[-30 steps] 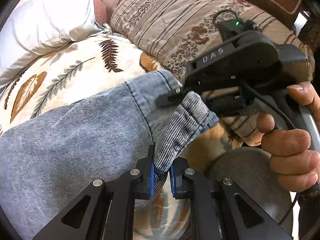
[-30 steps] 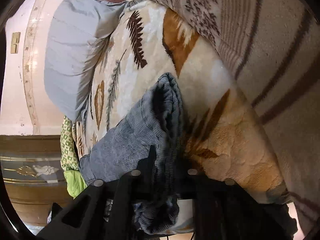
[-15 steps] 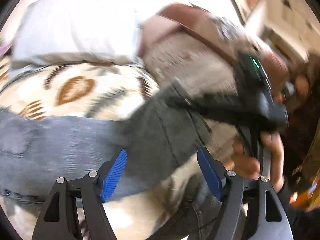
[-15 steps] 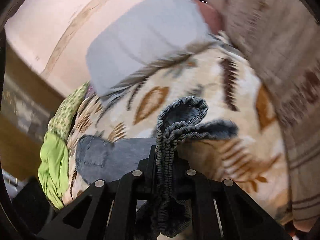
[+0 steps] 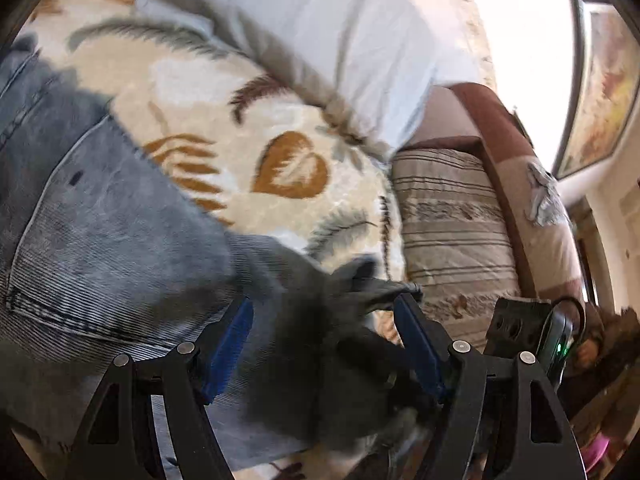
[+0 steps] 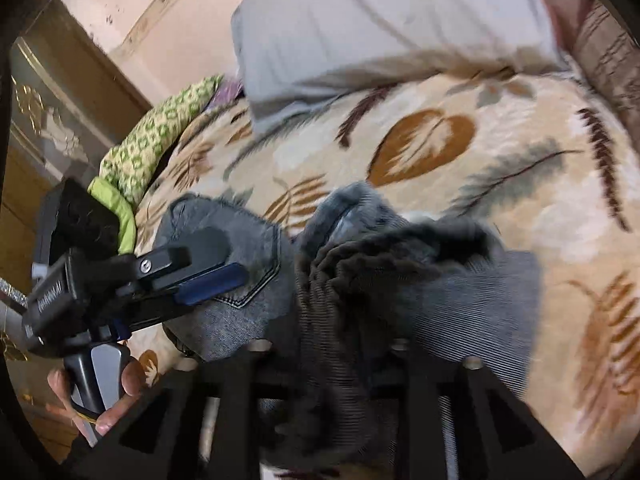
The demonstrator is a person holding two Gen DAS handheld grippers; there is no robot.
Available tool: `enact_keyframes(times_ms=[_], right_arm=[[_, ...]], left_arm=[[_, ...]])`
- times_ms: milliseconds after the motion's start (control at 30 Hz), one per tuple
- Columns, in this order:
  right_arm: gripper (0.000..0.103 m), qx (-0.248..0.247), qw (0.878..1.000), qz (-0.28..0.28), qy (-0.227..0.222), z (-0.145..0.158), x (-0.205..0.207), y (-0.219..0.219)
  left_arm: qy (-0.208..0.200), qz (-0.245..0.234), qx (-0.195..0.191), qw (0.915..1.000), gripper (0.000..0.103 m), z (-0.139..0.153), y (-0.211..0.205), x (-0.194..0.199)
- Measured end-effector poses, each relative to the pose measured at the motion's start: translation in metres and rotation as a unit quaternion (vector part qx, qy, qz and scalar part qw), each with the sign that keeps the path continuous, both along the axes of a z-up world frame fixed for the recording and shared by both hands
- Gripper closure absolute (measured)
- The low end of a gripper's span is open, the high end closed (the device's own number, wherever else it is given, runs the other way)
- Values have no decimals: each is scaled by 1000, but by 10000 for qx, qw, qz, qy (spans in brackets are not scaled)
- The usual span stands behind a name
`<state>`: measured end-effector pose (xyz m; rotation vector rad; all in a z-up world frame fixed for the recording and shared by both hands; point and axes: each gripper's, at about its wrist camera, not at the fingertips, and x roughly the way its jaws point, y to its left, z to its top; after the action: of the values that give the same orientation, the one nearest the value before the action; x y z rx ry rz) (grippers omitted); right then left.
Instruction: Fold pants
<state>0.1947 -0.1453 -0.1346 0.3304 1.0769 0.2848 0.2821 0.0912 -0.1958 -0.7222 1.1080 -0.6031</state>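
Note:
Grey-blue corduroy pants [image 5: 120, 240] lie on a leaf-print blanket [image 5: 224, 92] on a bed. A back pocket shows in the right wrist view [image 6: 248, 264]. My left gripper [image 5: 324, 344] is open, its blue pads [image 5: 230, 344] spread over the fabric, a fold lying between them. It also shows at the left of the right wrist view [image 6: 208, 276], above the pocket. My right gripper [image 6: 324, 344] is shut on a bunched fold of the pants [image 6: 352, 292], which hides its fingertips.
A white pillow [image 5: 320, 24] lies at the head of the bed, with a striped cushion [image 5: 448, 216] and brown headboard beside it. A green patterned cloth [image 6: 152, 136] lies at the bed's far edge by a wooden wardrobe [image 6: 36, 120].
My left gripper let go of the pant fold and opened wide. Both grippers swung toward the waist end; the right one carried its fold over the pants.

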Motion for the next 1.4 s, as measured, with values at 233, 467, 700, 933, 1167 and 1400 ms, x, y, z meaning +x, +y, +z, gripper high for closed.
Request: enact_keyframes(times_ms=[233,467,700,933,1167,1400], right_arm=[[46,-183,9998,-69,102,-14,-16,-4],[45,-330,9982,-480,-125,4,5,-53],[103,-421,9986,-57,316,-24,56,-36],[103,-486,9981,-48,364,-19,47,-24],[97,-330,9969,-111,709,-43,50,-21],[40,285,9982,-533,6,15,-22,-35]], left_arm=[[318,-400,268,9983,31,-13,-21,6],[551,-853,1175,9879,32,-19,-61,-21],[437,-928,1970,9750,80,-23,-92,-25],[424,-815,1733,9806,83,-11,-90,-31],[245,-689,1783,9813,83,-6,-93,-19],[174,-656,1741,9824,70,-2,-95,-12]])
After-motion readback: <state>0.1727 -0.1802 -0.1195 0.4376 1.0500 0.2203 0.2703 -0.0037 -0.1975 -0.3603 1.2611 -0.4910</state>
